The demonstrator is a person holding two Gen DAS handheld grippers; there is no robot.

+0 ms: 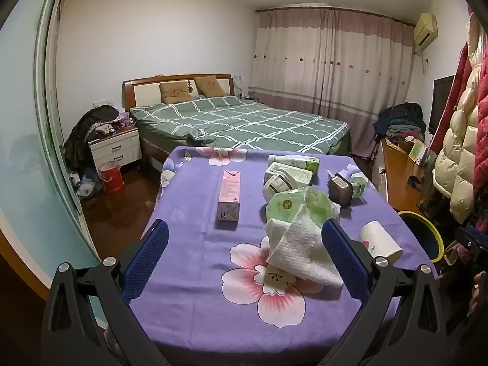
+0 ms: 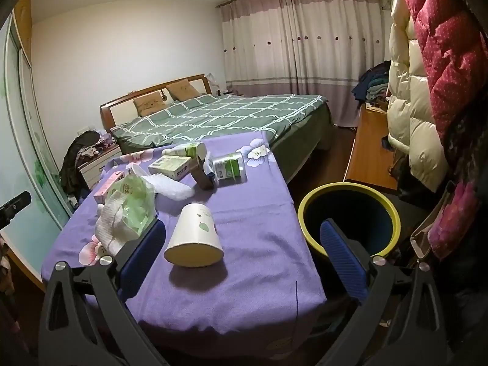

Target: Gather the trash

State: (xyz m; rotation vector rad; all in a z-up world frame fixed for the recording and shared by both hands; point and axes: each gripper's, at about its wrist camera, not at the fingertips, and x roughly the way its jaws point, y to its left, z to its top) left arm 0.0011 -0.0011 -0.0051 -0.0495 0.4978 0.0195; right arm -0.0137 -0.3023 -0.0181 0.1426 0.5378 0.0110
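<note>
A table with a purple flowered cloth (image 1: 195, 302) holds the trash. In the left wrist view a crumpled white paper towel (image 1: 300, 247) lies between my open left gripper's (image 1: 244, 244) fingers, nearer the right one. Behind it lie a green wipes pack (image 1: 286, 206), a pink carton (image 1: 229, 195) and a paper cup (image 1: 379, 241) on its side. In the right wrist view my open, empty right gripper (image 2: 241, 235) hovers over the table's near right corner, the paper cup (image 2: 195, 235) between its fingers. A yellow-rimmed dark bin (image 2: 349, 219) stands to the right.
Green-white boxes and jars (image 1: 289, 170) and a small grey device (image 1: 340, 189) sit at the table's far side. A bed (image 1: 241, 122) lies behind. Coats (image 2: 427, 91) hang at right above a wooden bench (image 2: 366, 152). A nightstand (image 1: 114, 148) and red bucket (image 1: 111, 177) stand at left.
</note>
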